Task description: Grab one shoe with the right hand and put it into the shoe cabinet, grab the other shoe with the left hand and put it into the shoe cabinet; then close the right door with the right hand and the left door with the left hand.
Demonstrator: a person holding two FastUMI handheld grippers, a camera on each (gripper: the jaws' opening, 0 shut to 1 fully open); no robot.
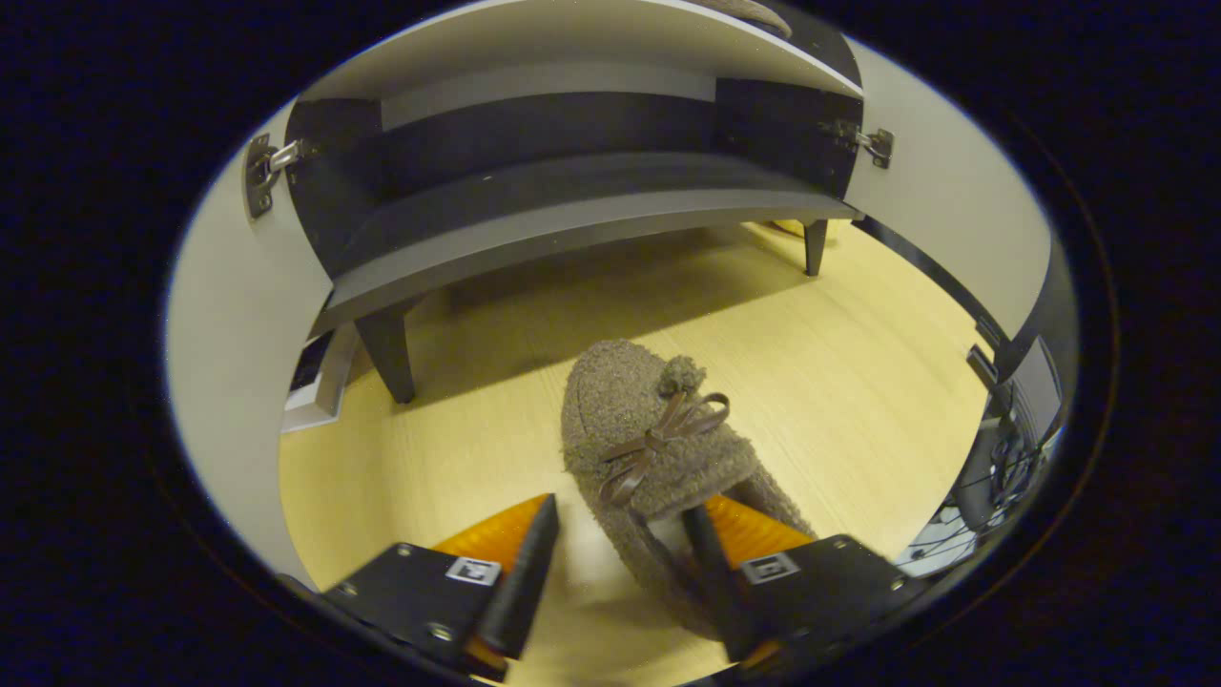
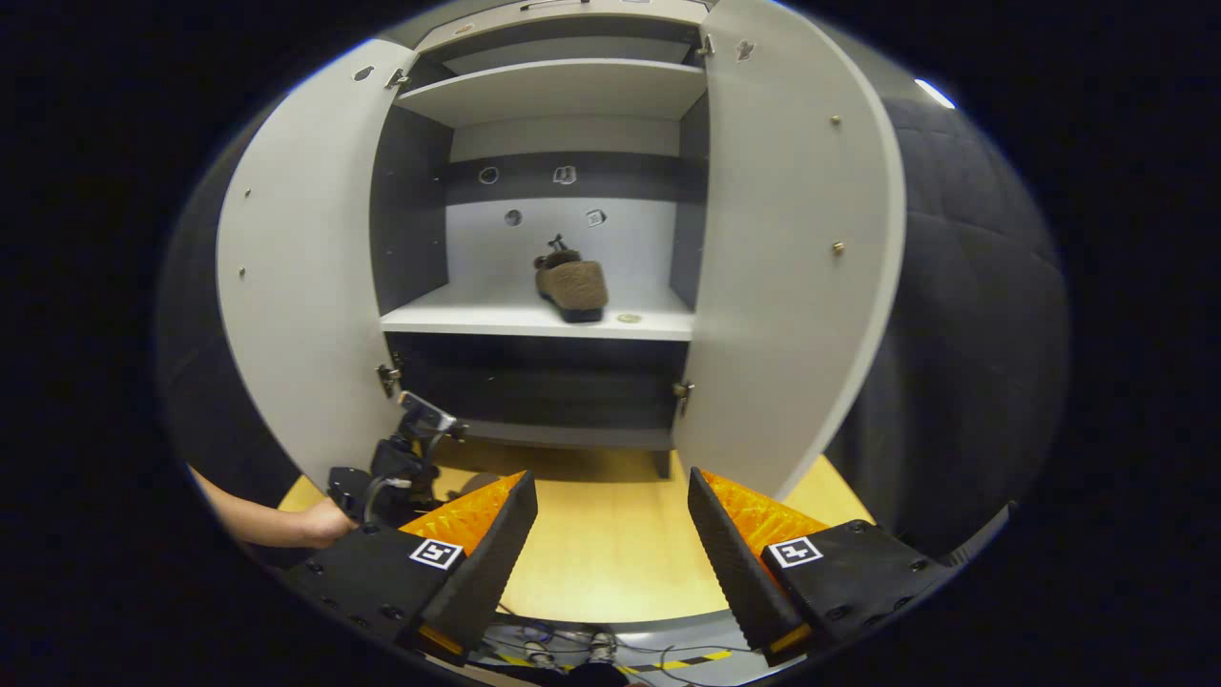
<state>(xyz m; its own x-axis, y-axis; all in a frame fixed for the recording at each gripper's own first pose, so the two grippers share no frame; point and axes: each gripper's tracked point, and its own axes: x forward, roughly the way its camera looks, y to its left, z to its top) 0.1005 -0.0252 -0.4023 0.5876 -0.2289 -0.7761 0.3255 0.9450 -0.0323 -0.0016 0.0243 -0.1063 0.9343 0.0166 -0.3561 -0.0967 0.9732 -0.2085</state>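
Shoe (image 1: 649,448), fuzzy and bow-trimmed, is seen on the wooden floor (image 1: 858,382) before the shoe cabinet (image 2: 563,324); the left gripper (image 1: 620,563) has jaws spread wide, one finger inside its heel opening. A second shoe (image 2: 572,286) rests on the middle shelf. The right gripper (image 2: 610,534) hangs wide open, empty.

the shoe on the floor (image 1: 634,448) is fuzzy grey-brown with a darker brown ribbon bow (image 1: 668,434). the floor (image 1: 839,382) is pale yellow wood grain. the shoe on the shelf (image 2: 570,286) is brown with a dark sole. the cabinet doors (image 2: 796,239) are light grey, the shelf (image 2: 477,315) whitish, the lower compartment (image 2: 539,391) dark grey.
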